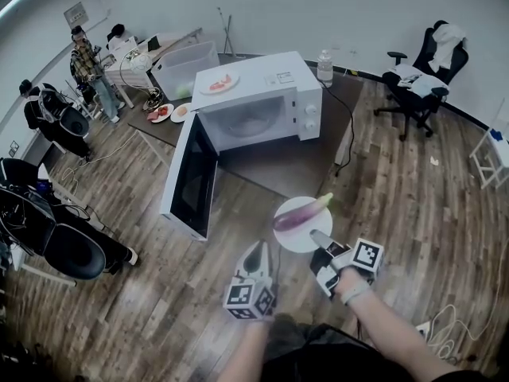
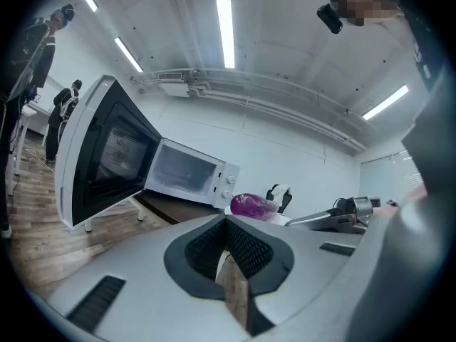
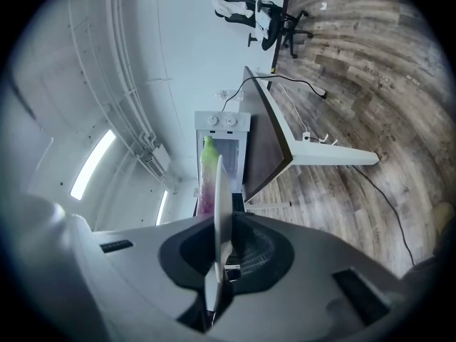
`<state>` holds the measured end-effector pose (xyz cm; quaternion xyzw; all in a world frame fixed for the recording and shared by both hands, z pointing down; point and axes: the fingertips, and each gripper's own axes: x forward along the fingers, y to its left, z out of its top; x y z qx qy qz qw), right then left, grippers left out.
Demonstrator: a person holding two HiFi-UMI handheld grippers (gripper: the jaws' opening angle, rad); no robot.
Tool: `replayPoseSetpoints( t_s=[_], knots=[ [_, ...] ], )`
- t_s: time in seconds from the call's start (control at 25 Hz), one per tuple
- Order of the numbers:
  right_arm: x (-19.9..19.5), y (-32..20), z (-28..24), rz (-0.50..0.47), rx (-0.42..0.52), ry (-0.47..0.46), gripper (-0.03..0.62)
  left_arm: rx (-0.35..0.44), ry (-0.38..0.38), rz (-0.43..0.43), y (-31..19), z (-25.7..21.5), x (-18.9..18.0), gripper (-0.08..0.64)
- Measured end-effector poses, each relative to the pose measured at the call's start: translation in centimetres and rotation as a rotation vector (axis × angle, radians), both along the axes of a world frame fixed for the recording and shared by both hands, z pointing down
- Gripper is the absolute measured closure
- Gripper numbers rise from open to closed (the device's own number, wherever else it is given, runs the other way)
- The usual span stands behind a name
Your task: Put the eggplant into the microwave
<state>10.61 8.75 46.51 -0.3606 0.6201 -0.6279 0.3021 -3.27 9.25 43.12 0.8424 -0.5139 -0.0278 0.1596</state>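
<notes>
A purple eggplant point(image 1: 302, 212) with a green stem lies on a white plate point(image 1: 296, 238). My right gripper point(image 1: 320, 239) is shut on the plate's near rim and holds it in the air, short of the table point(image 1: 278, 169). In the right gripper view the plate point(image 3: 216, 198) shows edge-on between the jaws, with the eggplant point(image 3: 207, 173) beyond. The white microwave point(image 1: 262, 102) stands on the table, its door point(image 1: 191, 177) swung wide open to the left. My left gripper point(image 1: 256, 255) hangs beside the plate, shut and empty. From its view I see the eggplant point(image 2: 251, 205) and the open microwave point(image 2: 189, 173).
On top of the microwave sits a small plate of red food point(image 1: 219, 83). A water bottle point(image 1: 324, 68) stands behind it, a clear bin point(image 1: 187, 66) to the back left. An office chair point(image 1: 417, 78) is at the far right, black chairs point(image 1: 71, 249) at the left. A person point(image 1: 87, 66) stands far left.
</notes>
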Motion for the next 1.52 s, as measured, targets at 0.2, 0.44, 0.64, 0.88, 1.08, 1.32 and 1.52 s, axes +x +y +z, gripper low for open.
replayPoseSetpoints(
  t_s=[0.2,0.44,0.64,0.88,1.08,1.32,1.52],
  knots=[
    [0.2,0.0,0.3,-0.004,-0.020,-0.005,0.566,-0.012,0.011,-0.005,-0.4,-0.1,0.5,0.560],
    [0.3,-1.2,0.2,-0.013,-0.017,-0.010,0.566,-0.012,0.009,-0.009,-1.6,-0.2,0.6,0.560],
    [0.6,-2.6,0.1,-0.010,-0.026,-0.003,0.566,-0.011,0.005,-0.014,-3.0,-0.2,0.5,0.560],
    [0.5,-4.9,-0.1,-0.020,-0.015,-0.002,0.565,-0.010,0.010,-0.022,-4.9,0.0,0.3,0.560],
    [-0.2,-6.8,0.1,-0.036,-0.012,-0.002,0.566,-0.011,0.011,-0.023,-6.6,0.6,0.0,0.560],
    [-1.5,-10.0,-0.2,-0.056,-0.004,-0.022,0.565,0.005,-0.008,-0.022,-9.8,0.3,-0.8,0.560],
    [-3.2,-13.8,-1.1,-0.081,0.023,-0.040,0.566,0.007,-0.026,-0.024,-12.8,0.6,-1.8,0.560]
  ],
)
